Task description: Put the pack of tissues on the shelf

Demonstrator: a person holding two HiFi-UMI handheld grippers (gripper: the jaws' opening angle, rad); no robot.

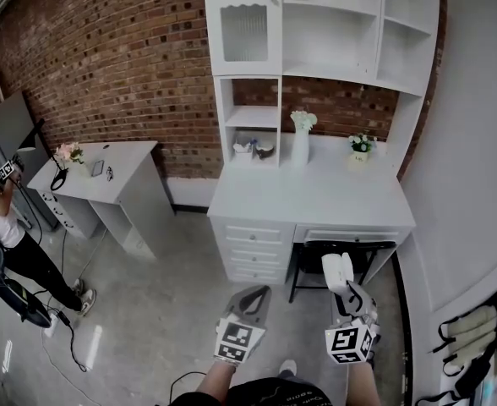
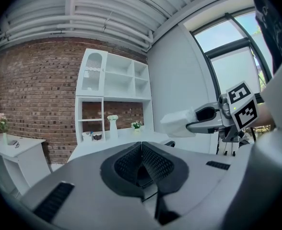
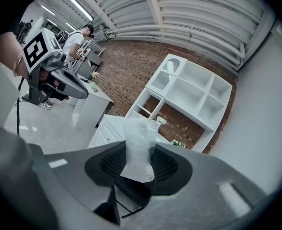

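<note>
Right gripper [image 1: 350, 294] has its jaws partly closed on the pack [image 1: 337, 271], pinching it near its lower end so that most of the soft white wrapper stands up beyond the tips. In the right gripper view the pads press into both sides of the pack, and it hangs clear of everything else. Left gripper [image 1: 253, 299] is beside it with its jaws together and nothing between them.

Going by this, the pick-up is done and the pack is in the air, carried low in front of the person. What is left is most of the job: the approach, the lift and the setting down. The person stands well back from the desk [image 1: 316, 197], with open floor in between. The shelf [image 1: 329, 24] rises off the back of that desk, and its upper compartments look bare. A chair [image 1: 316, 265] is tucked under the desk on the near side. A vase [image 1: 300, 146] stands on the desk top below the shelf openings, so the reach up would have to clear it.
</note>
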